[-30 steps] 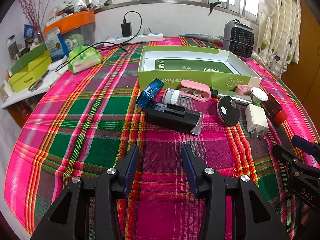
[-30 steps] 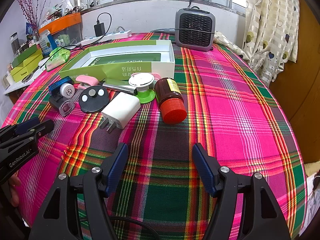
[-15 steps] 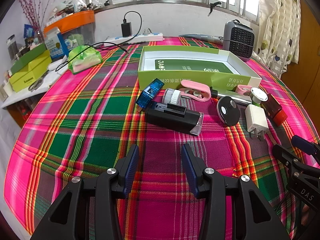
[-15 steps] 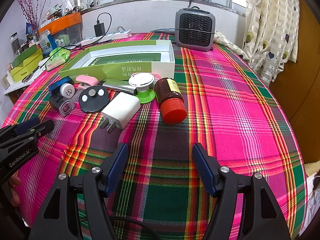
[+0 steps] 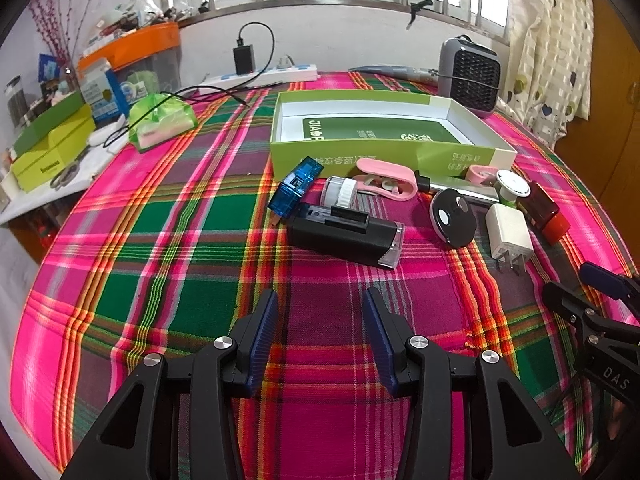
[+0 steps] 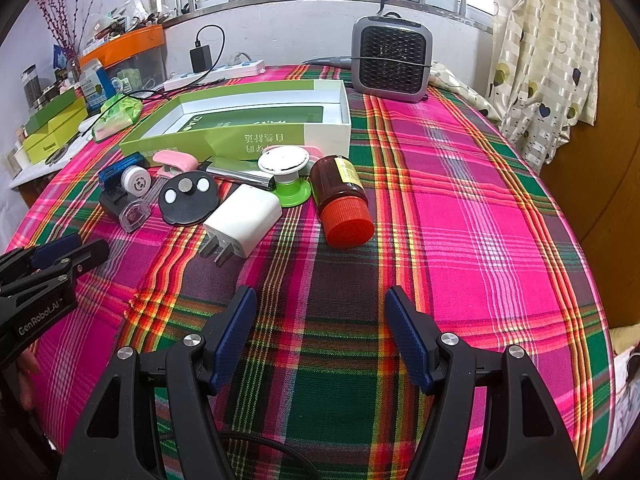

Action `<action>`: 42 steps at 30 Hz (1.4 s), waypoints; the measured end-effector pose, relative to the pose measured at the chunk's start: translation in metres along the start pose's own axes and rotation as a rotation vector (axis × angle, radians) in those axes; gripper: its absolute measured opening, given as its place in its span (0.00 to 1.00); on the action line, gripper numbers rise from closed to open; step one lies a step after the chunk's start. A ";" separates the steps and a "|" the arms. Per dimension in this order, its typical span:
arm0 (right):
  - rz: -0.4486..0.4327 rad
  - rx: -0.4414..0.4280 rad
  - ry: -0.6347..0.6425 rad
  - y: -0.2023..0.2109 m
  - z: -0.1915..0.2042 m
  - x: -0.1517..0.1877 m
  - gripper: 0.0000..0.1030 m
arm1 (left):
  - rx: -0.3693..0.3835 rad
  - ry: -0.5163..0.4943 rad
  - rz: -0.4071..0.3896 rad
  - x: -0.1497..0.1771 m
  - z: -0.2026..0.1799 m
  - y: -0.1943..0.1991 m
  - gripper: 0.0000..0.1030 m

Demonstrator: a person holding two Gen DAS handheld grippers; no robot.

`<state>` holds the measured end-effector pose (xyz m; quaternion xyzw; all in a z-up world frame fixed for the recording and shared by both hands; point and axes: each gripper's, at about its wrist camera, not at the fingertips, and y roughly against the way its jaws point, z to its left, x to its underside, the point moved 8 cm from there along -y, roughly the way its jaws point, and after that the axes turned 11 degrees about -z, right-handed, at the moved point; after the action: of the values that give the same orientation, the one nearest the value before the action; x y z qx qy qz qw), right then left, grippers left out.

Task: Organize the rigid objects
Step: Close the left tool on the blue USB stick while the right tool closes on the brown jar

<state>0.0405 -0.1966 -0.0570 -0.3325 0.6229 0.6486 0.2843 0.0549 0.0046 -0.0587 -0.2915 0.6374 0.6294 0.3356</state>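
An open green and white box (image 5: 384,148) (image 6: 256,128) lies on the plaid tablecloth. In front of it lie a blue card reader (image 5: 295,191), a black case (image 5: 344,234), a black disc (image 5: 452,218) (image 6: 189,202), a white charger plug (image 5: 509,234) (image 6: 242,220), a brown bottle with a red cap (image 6: 340,200) (image 5: 542,210), a pink clip (image 5: 386,179) and a white and green knob (image 6: 286,168). My left gripper (image 5: 320,332) is open and empty, short of the black case. My right gripper (image 6: 320,328) is open and empty, short of the bottle.
A small grey heater (image 6: 390,64) stands behind the box. A power strip with a charger (image 5: 260,74) lies at the back. A green bag (image 5: 160,120) and yellow-green boxes (image 5: 48,148) sit at the left. A curtain (image 6: 544,48) hangs at the right.
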 end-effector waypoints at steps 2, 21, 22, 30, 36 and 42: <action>0.005 -0.009 0.007 -0.001 -0.001 -0.001 0.65 | 0.013 -0.005 0.008 -0.001 -0.002 0.000 0.41; -0.079 -0.031 -0.043 -0.001 -0.033 -0.043 0.65 | 0.101 0.094 -0.039 -0.049 0.028 -0.001 0.41; -0.079 -0.033 -0.039 -0.002 -0.034 -0.045 0.65 | 0.101 0.097 -0.038 -0.052 0.029 -0.004 0.41; -0.043 -0.076 -0.035 -0.021 -0.033 -0.053 0.65 | 0.104 0.070 -0.029 -0.068 0.031 -0.021 0.41; -0.008 -0.100 -0.027 -0.035 -0.030 -0.053 0.65 | 0.116 0.038 0.007 -0.068 0.025 -0.037 0.41; 0.022 -0.105 -0.013 -0.048 -0.029 -0.054 0.65 | 0.110 0.036 0.032 -0.069 0.024 -0.052 0.42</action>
<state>0.1135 -0.2199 -0.0438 -0.3357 0.5900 0.6855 0.2632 0.1394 0.0234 -0.0348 -0.2738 0.6816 0.5933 0.3293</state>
